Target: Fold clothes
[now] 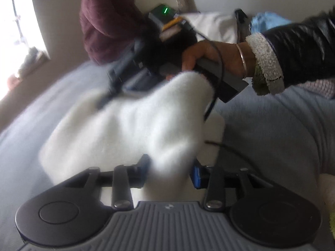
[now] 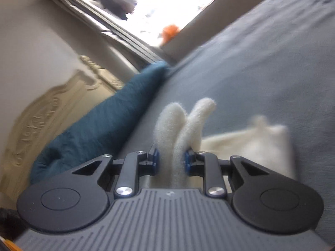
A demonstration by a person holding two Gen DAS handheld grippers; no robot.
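Both grippers are clamped on the same white fleece garment [image 1: 129, 125], which is lifted partly off the grey bedsheet [image 1: 272, 136]

Left gripper [image 1: 170, 167]: jaws pressed in on a bunched fold of the fleece, cloth fills the gap between the blue pads [image 1: 197, 176]. Right gripper [image 2: 171, 160]: jaws pinching two fuzzy layers that stick up past the tips; rest of the garment trails to its right onto the sheet

In the left view the right hand [image 1: 209, 56] holds its tool above and beyond the fleece, cable dangling close to the cloth. Heavy motion blur, so I can't tell which edge or corner either side has

Judgement: mid-fold, carrying one edge over. To do it well:
- keep both pinches level and taut so the span doesn't sag
- lay the carried edge flat on the lower layer, line up edges before letting go
- watch the cable, it could snag
- thick fleece, expect it to spring back, press the crease down

Maroon cloth [image 1: 104, 16] and teal blanket [image 2: 100, 115] are well apart from the work
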